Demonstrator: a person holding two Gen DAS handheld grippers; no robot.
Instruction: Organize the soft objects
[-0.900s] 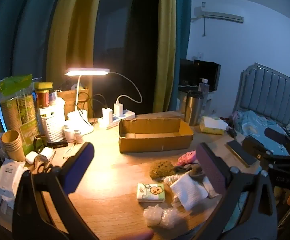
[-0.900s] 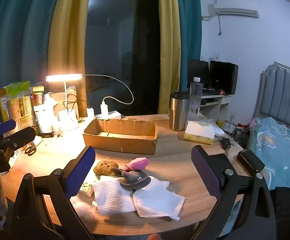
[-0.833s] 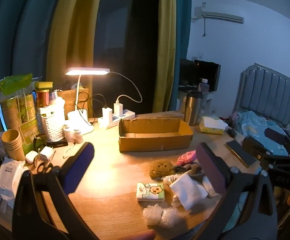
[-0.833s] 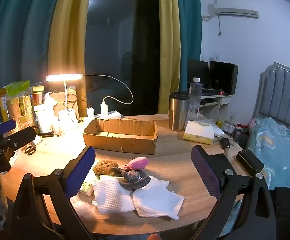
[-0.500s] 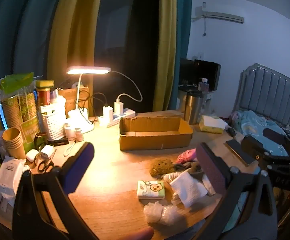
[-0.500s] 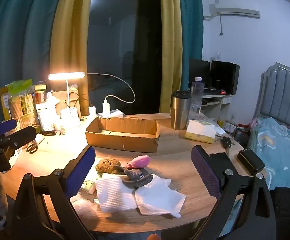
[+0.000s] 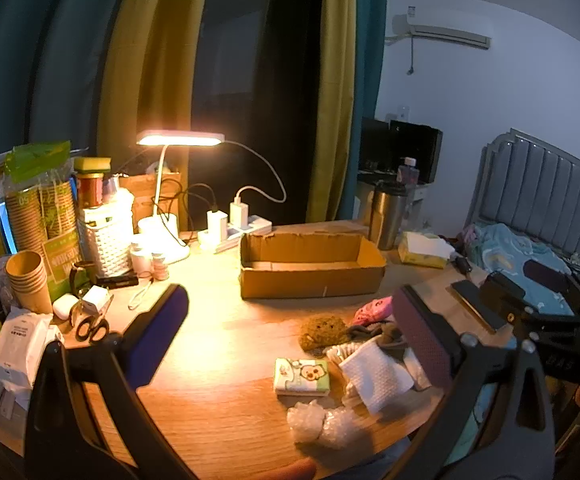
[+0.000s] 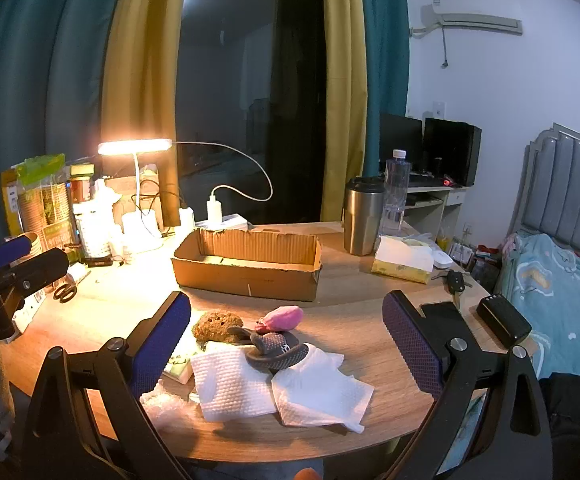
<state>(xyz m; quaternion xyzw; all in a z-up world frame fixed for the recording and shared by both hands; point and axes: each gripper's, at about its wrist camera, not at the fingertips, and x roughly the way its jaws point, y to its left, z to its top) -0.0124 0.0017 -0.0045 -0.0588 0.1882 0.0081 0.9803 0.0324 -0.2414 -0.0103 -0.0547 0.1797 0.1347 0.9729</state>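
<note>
A pile of soft things lies near the round table's front edge: a brown sponge [image 8: 214, 324], a pink soft toy [image 8: 282, 317], a dark grey slipper-like item [image 8: 277, 350], two white paper towels [image 8: 234, 385], a tissue pack [image 7: 301, 376] and bubble wrap [image 7: 321, 426]. An open cardboard box [image 8: 250, 264] stands behind them, empty as far as I see. My left gripper [image 7: 290, 340] is open and empty above the table, left of the pile. My right gripper [image 8: 286, 340] is open and empty, held above the pile.
A lit desk lamp [image 7: 180, 140], power strip, wicker basket [image 7: 108, 240], paper cups [image 7: 26, 280] and scissors [image 7: 92, 326] crowd the table's left. A steel tumbler [image 8: 361, 216], water bottle and tissue box [image 8: 403, 264] stand right of the box. A bed [image 8: 561, 280] is at right.
Both grippers have drifted slightly; the views shift a little. Nothing on the table has moved, and both grippers stay open.
</note>
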